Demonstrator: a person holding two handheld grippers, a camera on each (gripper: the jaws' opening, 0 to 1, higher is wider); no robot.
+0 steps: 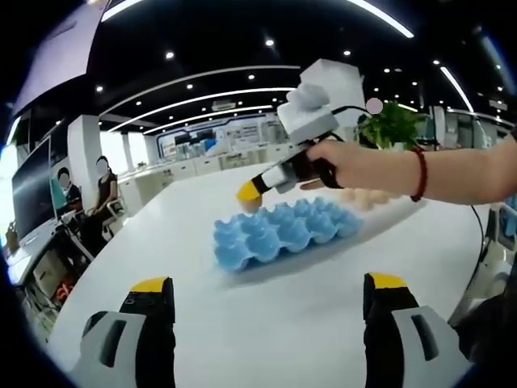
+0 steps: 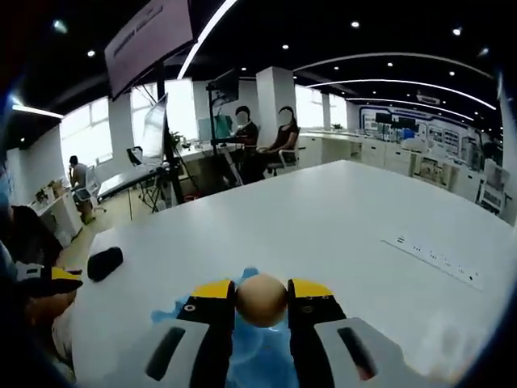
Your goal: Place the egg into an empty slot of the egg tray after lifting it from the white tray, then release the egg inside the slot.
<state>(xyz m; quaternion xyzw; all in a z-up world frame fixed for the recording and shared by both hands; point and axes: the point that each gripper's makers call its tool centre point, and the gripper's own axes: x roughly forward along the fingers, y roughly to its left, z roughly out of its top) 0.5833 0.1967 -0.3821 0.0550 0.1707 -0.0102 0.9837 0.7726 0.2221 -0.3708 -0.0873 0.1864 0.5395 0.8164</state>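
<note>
Overhead, office ceiling lights; right tool (image 2: 262, 301) clamped on egg (image 2: 262, 300) above white table (image 2: 339, 218), left tool (image 1: 266, 293) apart.

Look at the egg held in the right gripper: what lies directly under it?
Under the egg, clamped in the right gripper, lies the blue egg tray. The jaws and egg hide which slot sits beneath.

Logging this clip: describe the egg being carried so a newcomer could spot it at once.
On the big white table, find the right gripper above the blue egg tray. The tan egg sits pinched between its yellow-tipped fingers, unlike the eggs lying beyond the tray.
</note>
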